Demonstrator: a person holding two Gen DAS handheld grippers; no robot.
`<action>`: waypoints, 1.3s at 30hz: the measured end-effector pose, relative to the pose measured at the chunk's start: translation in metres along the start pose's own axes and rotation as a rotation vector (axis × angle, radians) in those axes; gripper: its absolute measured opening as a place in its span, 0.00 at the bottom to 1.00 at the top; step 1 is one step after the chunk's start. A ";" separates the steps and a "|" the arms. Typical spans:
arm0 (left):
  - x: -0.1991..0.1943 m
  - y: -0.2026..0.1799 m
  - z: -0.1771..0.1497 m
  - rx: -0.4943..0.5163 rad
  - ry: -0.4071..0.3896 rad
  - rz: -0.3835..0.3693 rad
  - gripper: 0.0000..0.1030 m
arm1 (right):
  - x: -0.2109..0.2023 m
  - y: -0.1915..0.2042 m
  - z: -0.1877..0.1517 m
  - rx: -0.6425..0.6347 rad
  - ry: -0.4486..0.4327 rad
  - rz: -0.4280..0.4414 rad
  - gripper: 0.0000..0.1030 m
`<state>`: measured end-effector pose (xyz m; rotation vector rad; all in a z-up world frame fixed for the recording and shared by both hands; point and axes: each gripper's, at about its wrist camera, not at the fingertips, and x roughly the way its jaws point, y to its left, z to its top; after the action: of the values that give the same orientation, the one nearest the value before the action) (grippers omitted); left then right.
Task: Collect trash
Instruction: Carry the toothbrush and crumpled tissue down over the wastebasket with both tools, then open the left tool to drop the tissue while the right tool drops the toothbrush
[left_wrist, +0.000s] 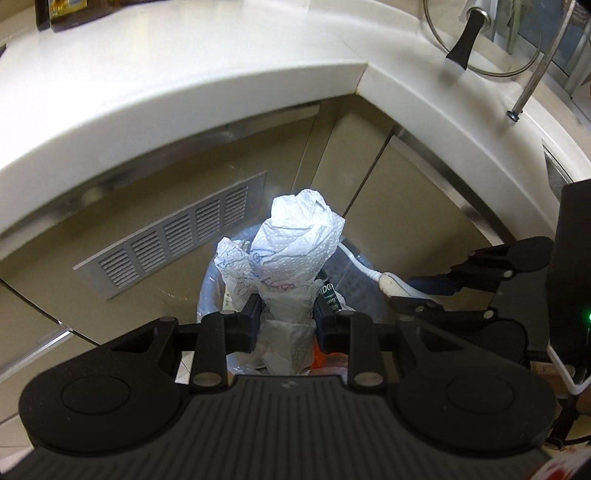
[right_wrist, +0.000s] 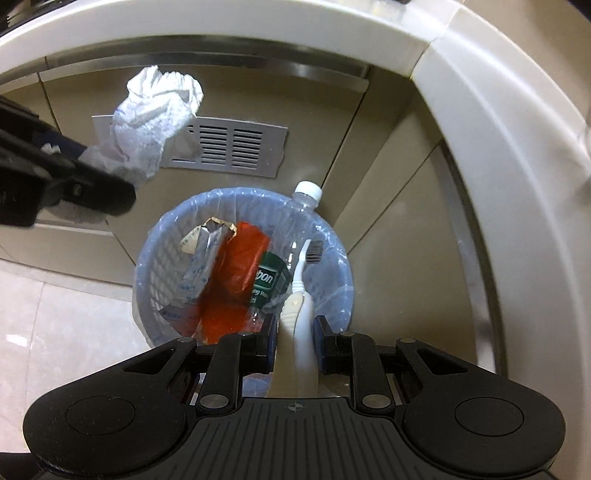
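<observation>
Fingers on both sides are clamped tight on stuff: the left gripper (left_wrist: 287, 318) has a crumpled paper towel (left_wrist: 295, 254) pinched at its lower end, and the right gripper (right_wrist: 294, 340) is closed around the handle of a white toothbrush (right_wrist: 300, 291). Both pieces hang right over the lined trash bin (right_wrist: 155, 266) at the center of each frame, which already holds an orange bag (right_wrist: 236, 284), a green-labelled bottle (right_wrist: 267, 284) and some paper scraps. I'd say the drop is next. Tip: the towel is seen in the upper left of the right view, out past the bin's rim, so I'd bring it in over the middle before letting go. The toothbrush head already points into the bin, so just open wide.
</observation>
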<state>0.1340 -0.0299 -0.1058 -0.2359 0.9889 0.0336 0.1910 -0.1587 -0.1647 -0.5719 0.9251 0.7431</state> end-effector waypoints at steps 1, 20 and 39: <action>0.003 0.001 0.000 -0.009 0.005 -0.001 0.25 | 0.002 0.000 0.001 -0.001 0.002 0.006 0.20; 0.059 0.013 -0.005 -0.074 0.093 0.009 0.25 | 0.058 -0.003 0.001 -0.072 0.091 -0.017 0.21; 0.088 0.019 -0.007 -0.100 0.138 0.006 0.25 | 0.103 -0.005 -0.002 -0.104 0.111 -0.001 0.21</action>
<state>0.1740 -0.0201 -0.1860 -0.3301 1.1272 0.0725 0.2339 -0.1303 -0.2539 -0.7109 0.9927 0.7682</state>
